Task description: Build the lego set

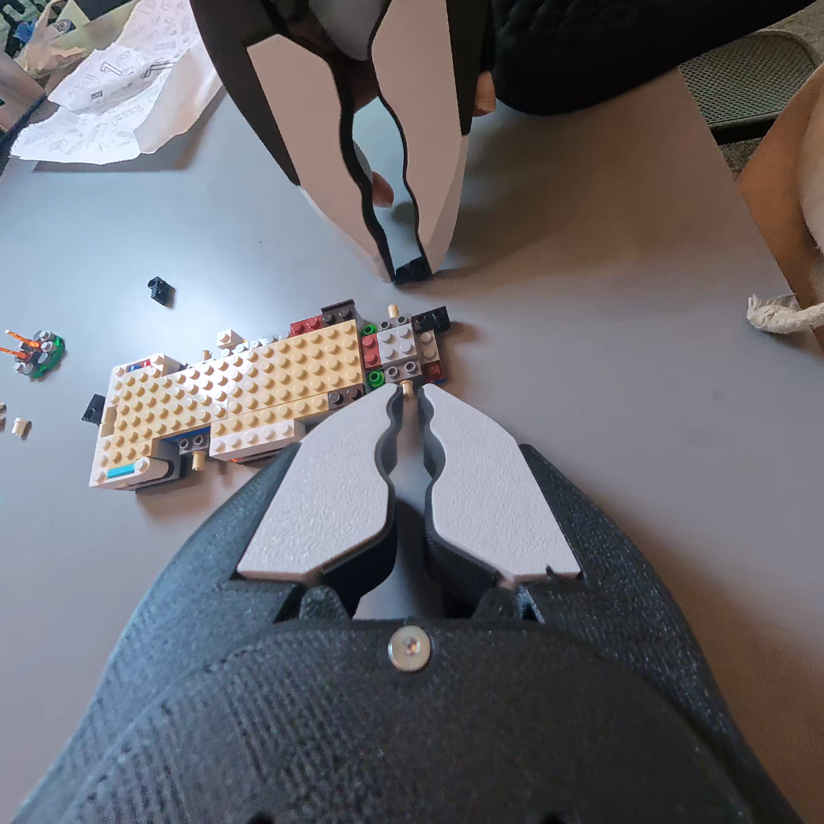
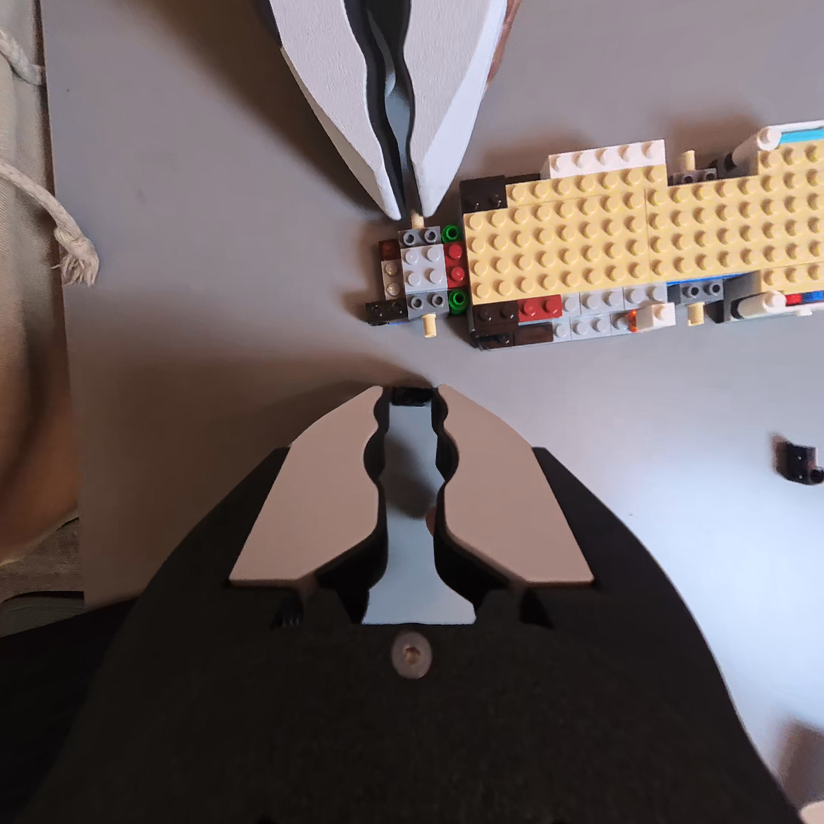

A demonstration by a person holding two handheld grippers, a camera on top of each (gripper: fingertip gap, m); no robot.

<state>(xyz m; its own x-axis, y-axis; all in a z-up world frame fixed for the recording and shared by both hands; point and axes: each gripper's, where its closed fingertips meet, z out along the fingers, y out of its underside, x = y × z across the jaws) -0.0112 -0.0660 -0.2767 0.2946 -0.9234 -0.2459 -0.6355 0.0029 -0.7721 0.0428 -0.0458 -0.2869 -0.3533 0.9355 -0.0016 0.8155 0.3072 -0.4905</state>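
A long brick model (image 1: 267,379) with a tan studded top lies on the grey table (image 1: 579,401). Its right end is a small block of grey, red and green pieces. A tan pin (image 1: 406,387) sticks out of that block toward me. My left gripper (image 1: 409,391) has its tips on either side of the pin, slightly apart, with a sliver of space on the right side. The right wrist view shows the same at the left gripper (image 2: 412,213) and the pin (image 2: 417,219). My right gripper (image 2: 410,392) is shut on a small black brick (image 2: 410,396) at table level. The black brick also shows in the left wrist view (image 1: 412,269).
A loose black piece (image 1: 161,292) lies left of the model, also in the right wrist view (image 2: 800,463). A green round piece with orange parts (image 1: 40,352) and a small tan piece (image 1: 21,426) lie far left. Crumpled printed paper (image 1: 116,89) is at the back left. A cloth bag with a cord (image 2: 44,209) sits off the table edge. Across from one pair of fingers to the other is roughly 7 centimetres.
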